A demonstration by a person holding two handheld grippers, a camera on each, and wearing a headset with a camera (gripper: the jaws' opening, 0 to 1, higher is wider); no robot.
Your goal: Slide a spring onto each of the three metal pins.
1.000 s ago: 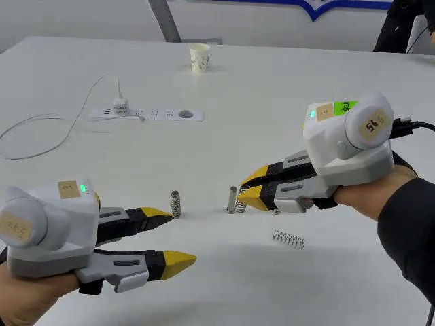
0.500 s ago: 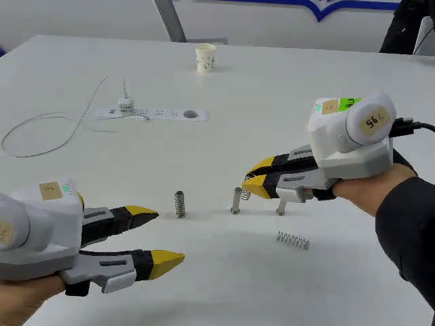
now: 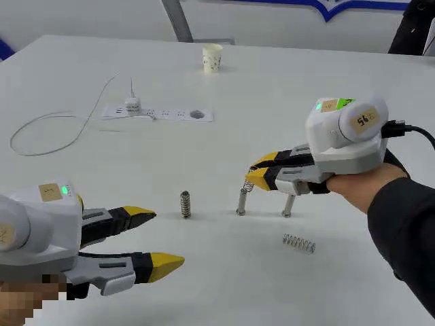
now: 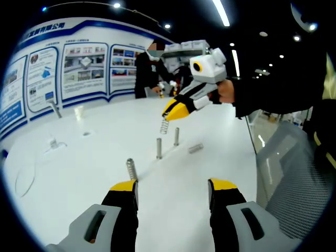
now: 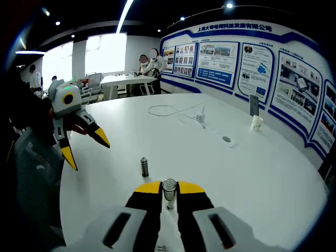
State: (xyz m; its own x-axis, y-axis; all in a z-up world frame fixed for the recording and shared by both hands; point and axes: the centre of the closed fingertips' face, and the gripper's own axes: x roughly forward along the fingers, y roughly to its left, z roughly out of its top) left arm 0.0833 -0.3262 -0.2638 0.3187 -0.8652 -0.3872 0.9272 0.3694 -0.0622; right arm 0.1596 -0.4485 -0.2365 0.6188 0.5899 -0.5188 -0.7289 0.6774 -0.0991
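left gripper (image 3: 168,238): yellow-tipped fingers wide apart, holding nothing | loose steel coil spring (image 3: 299,243): lies flat on white bench (image 3: 102,163) | right gripper (image 3: 249,178): fingers pinch small metal spring (image 5: 168,189), top hidden between them, long axis near upright, just above bare middle metal pin (image 3: 242,202)

The left gripper (image 4: 173,186) is held with jaws apart. A spring (image 4: 164,125) is pinched by the right gripper (image 4: 170,114) (above a bare pin (image 4: 158,148)).
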